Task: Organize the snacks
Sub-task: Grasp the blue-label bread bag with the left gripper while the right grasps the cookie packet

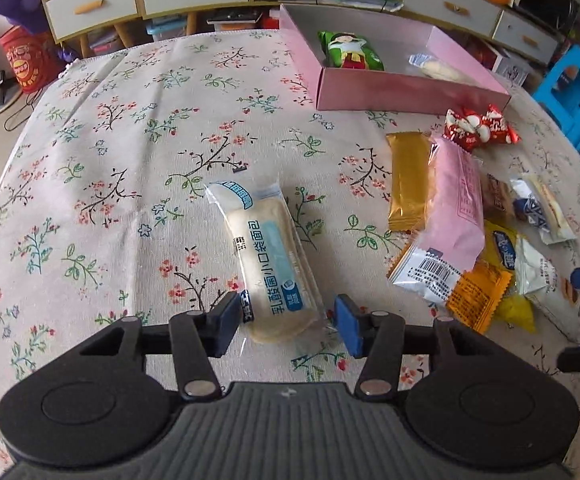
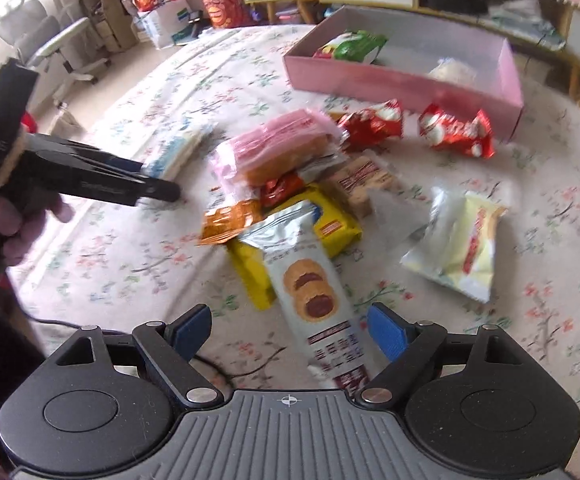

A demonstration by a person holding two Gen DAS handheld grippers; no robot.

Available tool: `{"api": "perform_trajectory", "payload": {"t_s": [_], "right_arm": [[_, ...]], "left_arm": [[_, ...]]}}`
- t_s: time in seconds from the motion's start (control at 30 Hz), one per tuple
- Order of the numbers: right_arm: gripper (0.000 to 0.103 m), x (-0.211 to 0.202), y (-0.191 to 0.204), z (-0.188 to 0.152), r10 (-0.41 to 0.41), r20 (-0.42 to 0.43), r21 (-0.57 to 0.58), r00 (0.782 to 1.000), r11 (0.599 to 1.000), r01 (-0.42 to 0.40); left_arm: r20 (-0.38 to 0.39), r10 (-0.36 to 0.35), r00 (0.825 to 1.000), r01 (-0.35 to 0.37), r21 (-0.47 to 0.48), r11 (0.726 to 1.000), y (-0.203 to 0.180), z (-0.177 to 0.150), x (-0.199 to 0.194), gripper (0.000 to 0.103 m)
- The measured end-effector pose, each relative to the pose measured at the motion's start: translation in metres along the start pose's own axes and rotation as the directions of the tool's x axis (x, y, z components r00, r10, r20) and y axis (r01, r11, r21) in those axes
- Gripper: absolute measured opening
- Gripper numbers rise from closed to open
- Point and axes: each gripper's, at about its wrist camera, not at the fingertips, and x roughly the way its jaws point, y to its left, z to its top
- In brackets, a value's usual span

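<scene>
1. Blue pads of the left gripper (image 1: pixel 288 322) stand wide apart, one on each side of the near end of the bread pack (image 1: pixel 268 258); whether they touch its wrapper I cannot tell. The pack lies flat on the floral cloth (image 1: pixel 110 168), alone, running toward 12 o'clock.
2. Blue pads of the right gripper (image 2: pixel 290 330) are also spread wide, with the cookie pack (image 2: pixel 313 300) lying between them. It does not look clamped, though this view is blurred.
3. Beyond that pack, toward 12 o'clock in the right view, sits the loose pile: yellow pack (image 2: pixel 331 224), orange packet (image 2: pixel 226 222), pink pack (image 2: pixel 278 148), two red packets (image 2: pixel 455 132). A pale yellow pack (image 2: pixel 463 246) lies apart at 2 o'clock.
4. At 1 o'clock in the left view, well apart, the pink box (image 1: pixel 409 92) holds only a green packet (image 1: pixel 349 50) and a white pack (image 1: pixel 441 68).
5. My judgement: sorting is at an early stage. Two snacks are boxed; roughly a dozen are left on the cloth, the two between the pads likely next.
</scene>
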Motion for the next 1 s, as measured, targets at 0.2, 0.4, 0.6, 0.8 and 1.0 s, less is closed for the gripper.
{"api": "perform_trajectory", "payload": {"t_s": [0.2, 0.4, 0.6, 0.8, 1.0], "right_arm": [[0.084, 0.007, 0.002, -0.004, -0.089, 0.017, -0.052, 0.996, 0.995, 0.089], [0.069, 0.015, 0.008, -0.009, -0.139, 0.039, -0.090, 0.989, 0.986, 0.142], [0.042, 0.022, 0.015, -0.010, -0.137, 0.054, -0.110, 0.989, 0.984, 0.142], [0.029, 0.017, 0.019, -0.006, -0.100, 0.044, -0.081, 0.994, 0.991, 0.103], [0.029, 0.005, 0.005, 0.001, -0.015, 0.038, 0.075, 0.999, 0.997, 0.012]], "left_arm": [[0.053, -0.007, 0.999, 0.012, -0.091, 0.996, 0.002, 0.007, 0.009, 0.065], [0.092, 0.087, 0.992, -0.082, -0.050, 0.995, -0.012, 0.013, 0.019, 0.061], [0.096, 0.088, 0.992, -0.083, -0.047, 0.995, -0.008, 0.012, 0.016, 0.041], [0.083, 0.071, 0.994, -0.064, -0.079, 0.995, 0.000, 0.012, 0.012, 0.029], [0.068, 0.037, 0.997, -0.030, -0.113, 0.993, 0.003, 0.014, 0.009, 0.028]]}}
